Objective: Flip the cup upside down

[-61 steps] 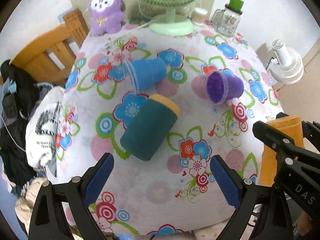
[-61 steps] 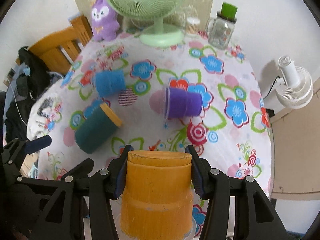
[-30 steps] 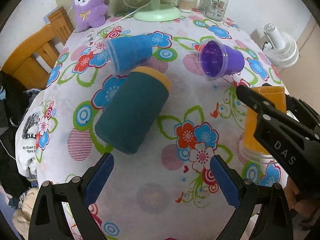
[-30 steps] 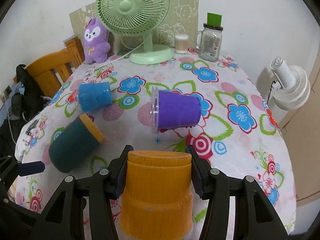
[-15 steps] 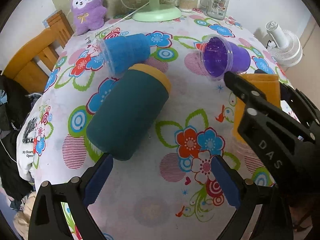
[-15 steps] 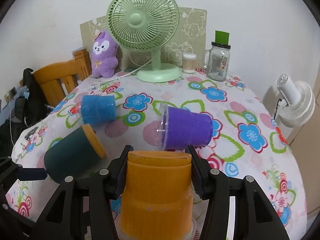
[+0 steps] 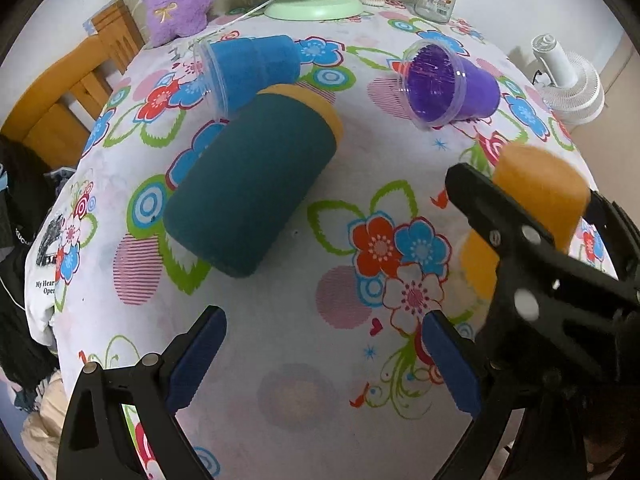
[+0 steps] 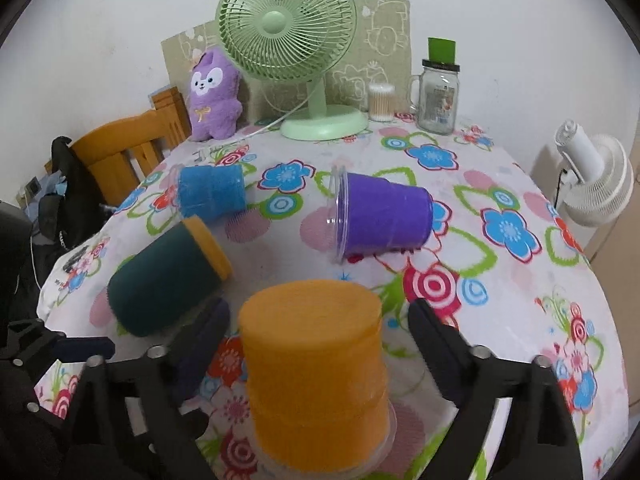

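Observation:
An orange cup [image 8: 316,368] stands upside down on the floral tablecloth [image 8: 496,320], rim down; it also shows in the left wrist view [image 7: 536,208]. My right gripper [image 8: 320,344] is open, its fingers apart on either side of the cup and not touching it. My left gripper [image 7: 320,356] is open and empty above the cloth, just short of a dark teal cup [image 7: 252,184] that lies on its side. A blue cup [image 7: 252,64] and a purple cup [image 7: 448,80] also lie on their sides.
A green fan [image 8: 288,36], a purple plush toy [image 8: 214,92], a glass jar [image 8: 438,96] and a cotton swab pot [image 8: 381,102] stand at the back. A wooden chair [image 8: 124,148] is at the left, a white fan [image 8: 596,176] beyond the right edge.
My right gripper has opened and let go of the orange cup, which now stands upside down on the cloth. The left gripper has moved closer to the teal cup.

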A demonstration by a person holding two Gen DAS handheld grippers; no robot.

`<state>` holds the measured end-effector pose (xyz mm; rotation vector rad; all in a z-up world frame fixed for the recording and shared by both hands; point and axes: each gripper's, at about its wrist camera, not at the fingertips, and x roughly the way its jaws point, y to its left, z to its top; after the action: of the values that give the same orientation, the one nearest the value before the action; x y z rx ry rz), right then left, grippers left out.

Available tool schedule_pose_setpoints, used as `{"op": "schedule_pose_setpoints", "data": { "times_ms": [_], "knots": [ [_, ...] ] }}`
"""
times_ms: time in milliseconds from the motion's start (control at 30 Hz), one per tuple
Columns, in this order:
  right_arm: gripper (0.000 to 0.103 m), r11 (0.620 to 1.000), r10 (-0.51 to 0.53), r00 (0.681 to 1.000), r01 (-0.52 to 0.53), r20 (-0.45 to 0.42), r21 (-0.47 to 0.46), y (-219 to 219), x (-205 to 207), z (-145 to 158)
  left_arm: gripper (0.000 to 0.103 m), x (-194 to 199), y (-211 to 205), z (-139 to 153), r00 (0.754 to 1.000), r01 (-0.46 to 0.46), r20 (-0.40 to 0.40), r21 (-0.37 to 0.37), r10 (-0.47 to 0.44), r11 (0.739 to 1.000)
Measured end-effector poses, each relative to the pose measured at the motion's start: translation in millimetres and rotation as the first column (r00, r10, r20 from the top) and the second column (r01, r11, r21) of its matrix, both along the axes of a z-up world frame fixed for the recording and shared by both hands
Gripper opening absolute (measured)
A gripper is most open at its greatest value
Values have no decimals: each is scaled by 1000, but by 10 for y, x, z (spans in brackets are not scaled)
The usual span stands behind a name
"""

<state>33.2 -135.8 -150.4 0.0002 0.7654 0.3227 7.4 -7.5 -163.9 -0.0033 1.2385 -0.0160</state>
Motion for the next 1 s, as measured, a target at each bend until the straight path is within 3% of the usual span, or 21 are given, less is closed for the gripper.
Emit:
{"op": "schedule_pose_setpoints", "data": {
  "times_ms": [233,500,700,1000],
  "knots": [
    [96,1000,14,997,-15,-74,-13,-24,-162,295,99,-152,-44,254,999,3,-42,-13,-4,1000],
    [96,997,14,984,-1,-179,77,-223,-276,818,99,-281,-72,759,999,-1,-38,-46,0,999],
    [96,997,-60,985,67,-164,41,-427,-338,1131,99,-317,-100,1094,1000,-6,11,-52,7,999],
    [96,994,-96,984,103,-149,40,-723,-474,1352,101,-379,-121,1268,998,-29,51,-64,32,998]
  ]
}}
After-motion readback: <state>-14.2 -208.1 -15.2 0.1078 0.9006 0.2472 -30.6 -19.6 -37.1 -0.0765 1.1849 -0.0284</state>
